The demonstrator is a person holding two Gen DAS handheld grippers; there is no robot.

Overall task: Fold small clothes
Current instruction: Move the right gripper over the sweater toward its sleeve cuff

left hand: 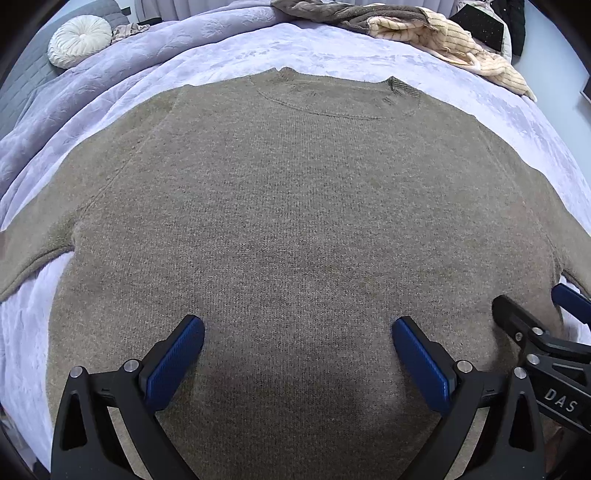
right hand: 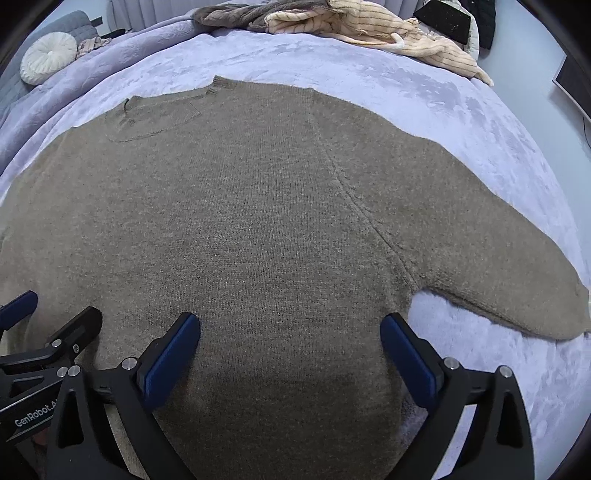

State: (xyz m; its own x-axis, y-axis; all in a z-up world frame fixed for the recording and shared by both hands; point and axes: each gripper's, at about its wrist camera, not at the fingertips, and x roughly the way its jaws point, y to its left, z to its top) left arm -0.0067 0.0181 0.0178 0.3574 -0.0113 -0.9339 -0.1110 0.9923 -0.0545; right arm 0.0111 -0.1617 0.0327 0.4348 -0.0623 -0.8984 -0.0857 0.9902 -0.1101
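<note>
Both grippers gape wide, empty, side by side above lower body of brown sweater (left hand: 295,206): left gripper (left hand: 297,343), right gripper (right hand: 290,341). Sweater flat on lavender blanket (left hand: 332,51).

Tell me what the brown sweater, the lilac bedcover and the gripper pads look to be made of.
Brown sweater: fine knit, likely wool or a blend; visible ribbed stitches, matte fuzzy surface.
Lilac bedcover: plush fleece or velvet, seemingly; soft sheen, crushed pile.
Gripper pads: blue, finely ridged, probably rubber or plastic.

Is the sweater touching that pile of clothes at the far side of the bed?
Apart. The right wrist view shows bare lavender blanket between the sweater and the pile of clothes.
</note>
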